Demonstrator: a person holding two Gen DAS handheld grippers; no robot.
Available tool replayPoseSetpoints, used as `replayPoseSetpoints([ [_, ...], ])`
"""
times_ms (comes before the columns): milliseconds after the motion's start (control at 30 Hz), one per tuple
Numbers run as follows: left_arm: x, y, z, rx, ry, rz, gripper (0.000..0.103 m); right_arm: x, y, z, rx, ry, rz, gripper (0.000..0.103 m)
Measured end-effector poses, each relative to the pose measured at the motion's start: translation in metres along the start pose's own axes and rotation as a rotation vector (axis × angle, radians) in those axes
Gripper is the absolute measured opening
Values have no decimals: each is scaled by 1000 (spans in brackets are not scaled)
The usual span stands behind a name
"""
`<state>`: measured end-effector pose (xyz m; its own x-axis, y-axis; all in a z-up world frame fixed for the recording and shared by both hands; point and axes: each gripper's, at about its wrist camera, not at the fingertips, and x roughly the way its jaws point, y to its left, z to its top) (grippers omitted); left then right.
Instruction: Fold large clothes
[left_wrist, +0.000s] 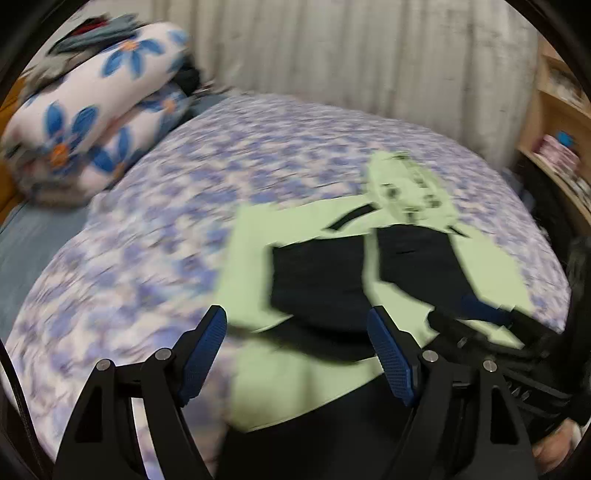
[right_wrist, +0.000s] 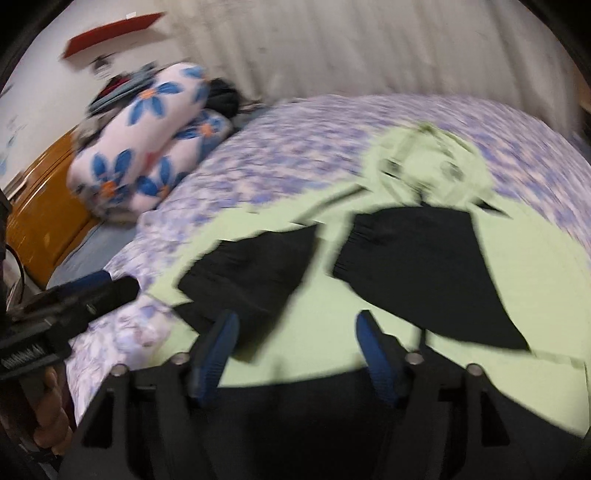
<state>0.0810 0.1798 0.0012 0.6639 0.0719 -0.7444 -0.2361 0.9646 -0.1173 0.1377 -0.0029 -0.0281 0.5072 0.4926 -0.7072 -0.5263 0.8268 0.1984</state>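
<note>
Hoodie (right_wrist: 369, 332) flat mid-bed (right_wrist: 295, 122), hem at near edge, black sleeves (right_wrist: 424, 266) crossed inward. Left gripper (left_wrist: 297, 350), right gripper (right_wrist: 297, 347) both agape, empty, above hem. Risk: single-layer pinch, sleeves slipping out mid-fold.

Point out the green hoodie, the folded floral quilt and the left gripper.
green hoodie (right_wrist: 424, 162): right wrist view, on its hood.
folded floral quilt (left_wrist: 96, 107): left wrist view, on its upper roll.
left gripper (left_wrist: 295, 354): left wrist view, between its fingertips.

I see a pale green hoodie (right_wrist: 376, 314) with black sleeves (right_wrist: 424, 266), a purple-flowered bedsheet (left_wrist: 229, 177), and a blue-flowered white quilt (left_wrist: 92, 110).
</note>
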Motion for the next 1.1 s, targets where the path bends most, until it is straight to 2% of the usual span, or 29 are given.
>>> replayPoseSetpoints([
  [100,5,36,-12,-57,34,57,77,23,30,9,-111,41,19,69],
  [233,21,66,-27,-100,84,116,77,59,60,10,-224,113,14,69],
  [300,26,73,-33,-120,103,109,77,78,71,7,-274,155,-21,69],
  [400,35,81,-38,-144,125,92,77,99,77,5,-347,173,-131,68],
  [433,37,82,-39,-147,127,90,77,102,77,7,-360,170,-145,51],
  [500,40,80,-40,-151,130,82,77,102,73,17,-348,188,-140,4],
  [567,40,77,-38,-149,128,69,77,83,63,35,-292,119,-117,4],
  [700,36,66,-33,-128,104,62,77,7,15,73,-88,-114,-109,4],
  [767,34,59,-30,-116,92,54,77,-30,-24,75,34,-202,-152,4],
  [833,33,50,-29,-100,89,38,77,-51,-61,65,141,-231,-202,5],
  [900,34,43,-29,-85,91,32,77,-59,-97,44,244,-200,-242,9],
  [933,35,38,-29,-73,96,32,77,-59,-118,29,296,-154,-261,11],
  [967,36,34,-30,-65,99,31,77,-56,-133,16,334,-107,-268,16],
  [1033,40,25,-30,-49,113,28,77,-47,-164,-21,432,-1,-274,41],
  [1100,43,17,-29,-31,127,21,77,-46,-189,-54,514,73,-279,43],
])
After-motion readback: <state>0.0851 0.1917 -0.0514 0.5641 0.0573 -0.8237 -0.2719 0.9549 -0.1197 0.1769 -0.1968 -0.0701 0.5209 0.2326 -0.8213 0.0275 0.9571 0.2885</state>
